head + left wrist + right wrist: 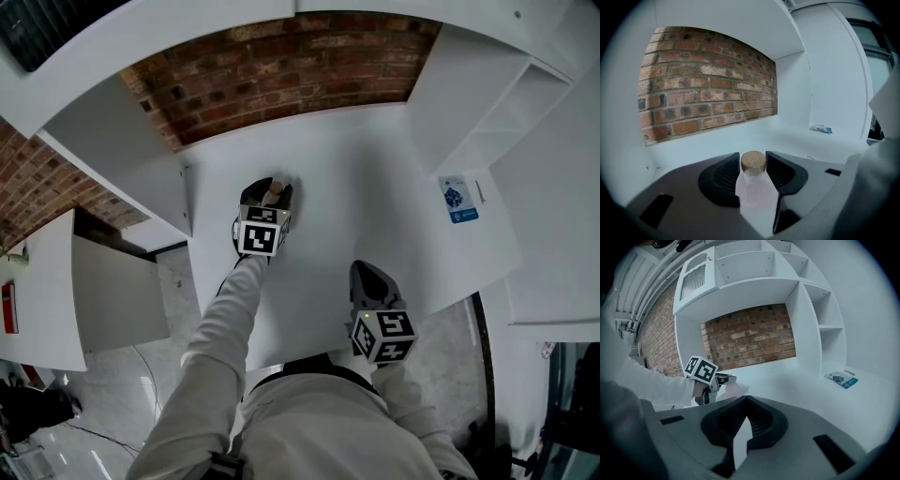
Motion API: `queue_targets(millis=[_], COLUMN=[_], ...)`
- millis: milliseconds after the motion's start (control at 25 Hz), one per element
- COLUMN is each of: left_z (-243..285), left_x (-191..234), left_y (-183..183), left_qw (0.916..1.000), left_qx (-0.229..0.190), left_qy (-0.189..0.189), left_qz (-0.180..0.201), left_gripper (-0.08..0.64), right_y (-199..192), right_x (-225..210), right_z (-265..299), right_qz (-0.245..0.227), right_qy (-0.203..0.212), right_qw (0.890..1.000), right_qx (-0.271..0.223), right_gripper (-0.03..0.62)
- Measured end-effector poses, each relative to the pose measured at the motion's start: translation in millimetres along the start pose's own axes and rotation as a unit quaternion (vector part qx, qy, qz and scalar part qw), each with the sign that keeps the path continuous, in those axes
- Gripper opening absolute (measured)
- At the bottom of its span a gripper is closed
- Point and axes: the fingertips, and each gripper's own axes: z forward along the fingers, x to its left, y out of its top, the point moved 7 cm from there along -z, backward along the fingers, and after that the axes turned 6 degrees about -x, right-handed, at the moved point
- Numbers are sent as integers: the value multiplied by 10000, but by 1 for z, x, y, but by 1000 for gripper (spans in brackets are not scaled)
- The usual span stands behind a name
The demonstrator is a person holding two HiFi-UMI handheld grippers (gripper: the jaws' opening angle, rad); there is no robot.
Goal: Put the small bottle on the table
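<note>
The small bottle point(273, 193) is clear with a pale pink tint and a wooden cork. It stands upright on the white table point(356, 159), towards the back left. My left gripper point(270, 186) reaches around it. In the left gripper view the bottle point(754, 190) sits between the dark pads point(724, 177), with a slim gap showing on each side of the cork, so the jaws stand open. My right gripper point(367, 272) hovers near the table's front edge with nothing in it. Its fingertips point(746, 401) meet, so it is shut.
A blue and white booklet point(458, 199) lies on the table at the right. White shelf units point(487, 84) flank the table on both sides, and a brick wall point(281, 66) closes the back. A person's white sleeve point(225, 328) leads to the left gripper.
</note>
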Motion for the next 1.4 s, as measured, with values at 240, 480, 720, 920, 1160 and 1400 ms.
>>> queue_targets(millis=[240,480,720,920,1160,1400], left_z=[-23,-43,-73,-101,-134,-167], left_x=[-6,-7,-10,-17,-19,-24], left_y=[5,4,-5,-18,-30,-36], left_qw=[9998,9997,9997,9995,9985,9972], left_qx=[-141,-189,-120,-65,-112,-240], left_qy=[-38,70,77,110,178,200], left_qz=[-93,-131,-192,-304,-508,-674], left_gripper=[184,183,156,123,83,42], right_y=[0,-1,-1,-2,-3,-8], right_x=[5,12,23,30,40,51], right_z=[-2,-7,-10,-15,-21,-28], right_qz=[-37,-70,-101,-117,-135,-145], right_qy=[38,104,209,235,229,242], right_qw=[10000,9999,9996,9995,9994,9993], right_qx=[-29,-82,-161,-193,-232,-258], right_gripper=[28,28,28,28,28,28])
